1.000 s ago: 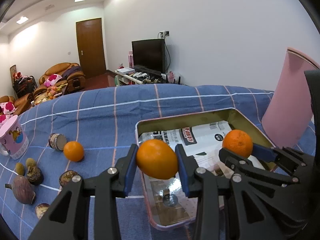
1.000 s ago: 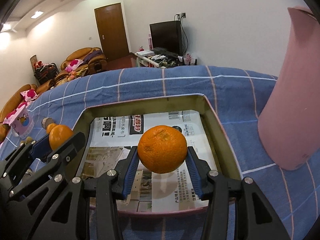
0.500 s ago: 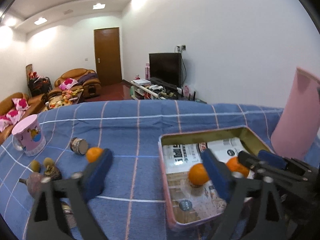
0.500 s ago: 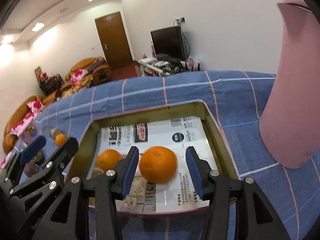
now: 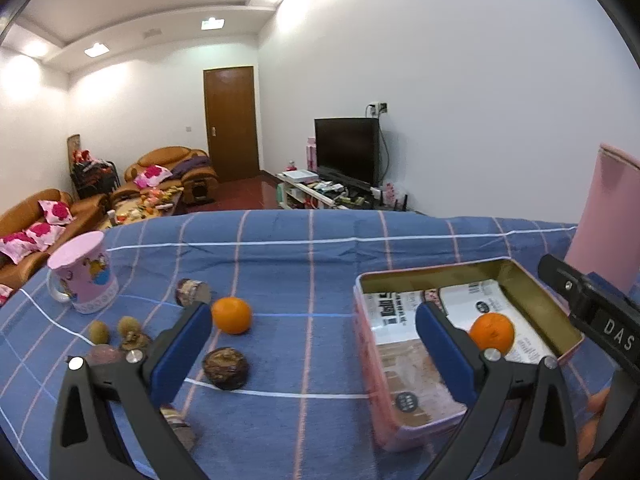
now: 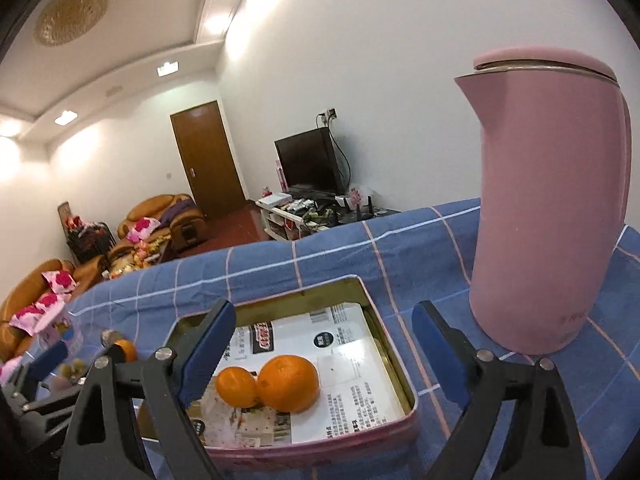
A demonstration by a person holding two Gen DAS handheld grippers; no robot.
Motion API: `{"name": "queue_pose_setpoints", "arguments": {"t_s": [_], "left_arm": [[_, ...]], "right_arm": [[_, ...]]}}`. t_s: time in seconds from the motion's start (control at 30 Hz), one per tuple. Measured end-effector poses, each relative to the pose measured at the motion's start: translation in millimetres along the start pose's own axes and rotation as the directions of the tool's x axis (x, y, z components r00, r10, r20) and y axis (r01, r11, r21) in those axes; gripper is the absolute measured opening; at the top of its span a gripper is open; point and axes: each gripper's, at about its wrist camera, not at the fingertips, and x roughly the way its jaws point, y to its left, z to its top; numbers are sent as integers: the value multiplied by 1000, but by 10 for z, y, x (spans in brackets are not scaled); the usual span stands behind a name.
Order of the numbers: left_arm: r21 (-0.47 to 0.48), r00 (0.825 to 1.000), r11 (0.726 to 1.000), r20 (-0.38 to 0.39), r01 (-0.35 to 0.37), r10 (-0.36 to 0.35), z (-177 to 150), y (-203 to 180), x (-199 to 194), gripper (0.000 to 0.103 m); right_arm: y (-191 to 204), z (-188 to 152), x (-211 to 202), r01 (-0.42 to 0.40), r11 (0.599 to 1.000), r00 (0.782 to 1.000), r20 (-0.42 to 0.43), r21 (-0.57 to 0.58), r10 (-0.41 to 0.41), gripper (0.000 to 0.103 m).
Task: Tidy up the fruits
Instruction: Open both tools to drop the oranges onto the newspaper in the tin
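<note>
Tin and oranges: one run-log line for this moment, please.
tin: two oranges inside, touching | third orange on cloth | left gripper: open, empty | right gripper: jaws opening, empty

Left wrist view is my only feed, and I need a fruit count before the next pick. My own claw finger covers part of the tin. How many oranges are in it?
Observer: Two. The right wrist view shows a smaller orange and a larger orange lying inside the tin.
Operator: Is the right claw holding either of them?
Observer: No. The right claw has its jaws opening, and its pads touch neither orange.
</note>
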Motion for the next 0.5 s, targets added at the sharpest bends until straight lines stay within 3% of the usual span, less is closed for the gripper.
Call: {"name": "queue_pose_setpoints", "arguments": {"t_s": [0.27, 0.5], "left_arm": [[13, 1000, 1000, -2, -9, 9, -84, 102, -39, 103], [1, 1000, 1000, -7, -9, 9, -143, 271, -104, 103]], "right_arm": [[-66, -84, 33, 37, 998, 999, -41, 47, -35, 91], [114, -161, -82, 49, 999, 999, -24, 11, -49, 91]]}}
